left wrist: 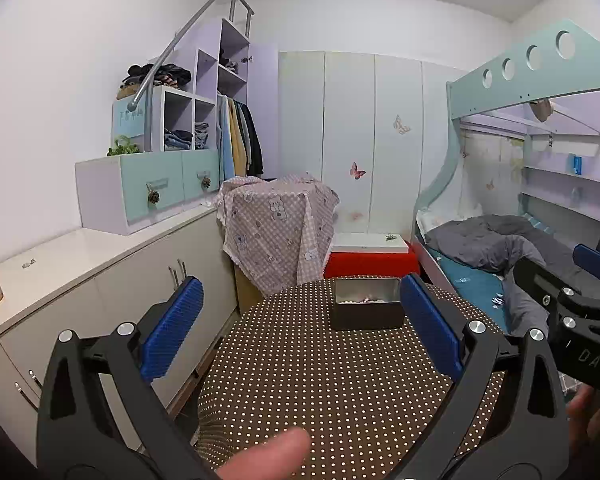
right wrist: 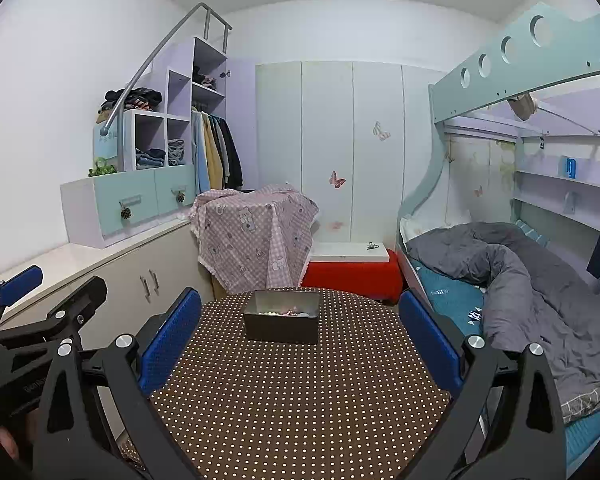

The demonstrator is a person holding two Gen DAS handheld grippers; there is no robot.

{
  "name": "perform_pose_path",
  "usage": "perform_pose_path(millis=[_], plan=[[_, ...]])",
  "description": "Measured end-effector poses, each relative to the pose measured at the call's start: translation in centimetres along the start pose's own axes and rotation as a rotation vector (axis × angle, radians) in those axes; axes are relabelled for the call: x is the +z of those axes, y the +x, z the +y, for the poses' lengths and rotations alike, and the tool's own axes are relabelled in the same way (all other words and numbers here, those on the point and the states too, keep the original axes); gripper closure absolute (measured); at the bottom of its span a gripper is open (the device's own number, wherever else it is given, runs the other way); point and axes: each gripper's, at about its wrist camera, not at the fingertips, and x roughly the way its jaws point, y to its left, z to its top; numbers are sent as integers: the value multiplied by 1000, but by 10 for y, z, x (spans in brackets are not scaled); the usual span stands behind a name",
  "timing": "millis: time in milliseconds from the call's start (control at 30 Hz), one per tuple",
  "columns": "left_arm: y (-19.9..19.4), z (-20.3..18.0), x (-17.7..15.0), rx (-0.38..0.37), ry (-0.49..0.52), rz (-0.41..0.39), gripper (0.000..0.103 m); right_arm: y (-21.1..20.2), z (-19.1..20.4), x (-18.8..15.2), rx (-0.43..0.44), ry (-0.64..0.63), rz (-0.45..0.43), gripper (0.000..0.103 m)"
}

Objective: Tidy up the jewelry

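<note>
Nearest the cameras, we hold two grippers above a round table (right wrist: pixel 300 392) covered in a brown cloth with white dots. The left gripper (left wrist: pixel 300 320) has its blue fingers (left wrist: pixel 172 328) spread wide apart, gripping nothing; a fingertip (left wrist: pixel 268 456) shows at the bottom edge of its view. The right gripper (right wrist: pixel 300 328) is likewise spread wide and empty.

At the far side of the table we note a small metal tin (right wrist: pixel 282 316), open at the top, standing upright on the cloth. Inside lies the jewelry (right wrist: pixel 288 313), a small heap of pale beads and pinkish pieces, too small to tell apart.

Beyond the table: a checked cloth (right wrist: pixel 256 236) draped over some furniture, a red box (right wrist: pixel 352 276) with a white top, white wardrobe doors (right wrist: pixel 352 148) with butterfly stickers, and a bunk bed (right wrist: pixel 520 280) with a grey quilt on the right.
</note>
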Motion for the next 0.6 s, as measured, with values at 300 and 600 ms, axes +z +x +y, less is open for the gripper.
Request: perform_pose_path(millis=[300, 600], plan=[[-1, 3, -3, -31, -21, -10, 6, 4, 0, -4, -1, 4, 11, 8], [-1, -3, -3, 13, 2, -8, 6, 5, 0, -4, 0, 10, 11, 8]])
